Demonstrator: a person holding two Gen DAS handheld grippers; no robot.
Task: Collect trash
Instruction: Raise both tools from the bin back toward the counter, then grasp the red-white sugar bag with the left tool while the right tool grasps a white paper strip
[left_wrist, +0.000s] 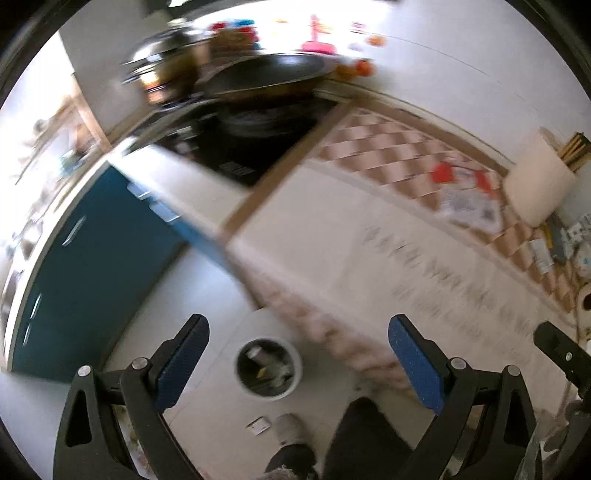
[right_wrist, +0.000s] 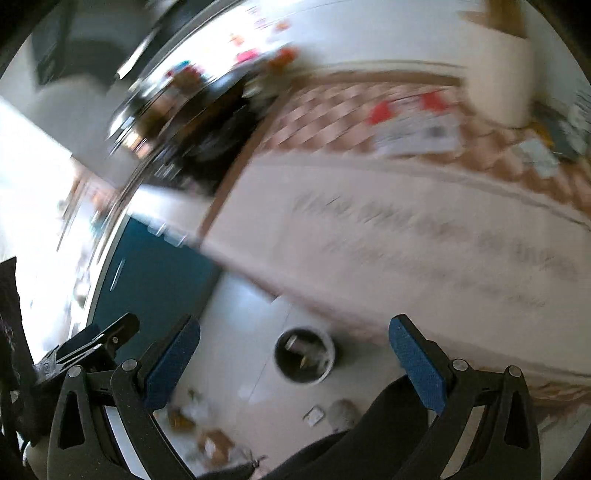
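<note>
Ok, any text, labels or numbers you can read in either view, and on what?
None can be read.
Red and white sheet on the tiled wall: print and a code-like patch, too blurred to read.
Grey marks on the counter: smeared by motion, cannot tell if they are letters.
Small packet on the floor near the bin: too small to read.

You see matt black plastic gripper arms with rough blue fingertip pads (left_wrist: 415, 363), a glossy white round plastic bin (left_wrist: 269, 368), smooth pale floor tiles (left_wrist: 207, 295), and shiny metal pots (left_wrist: 162, 62).
</note>
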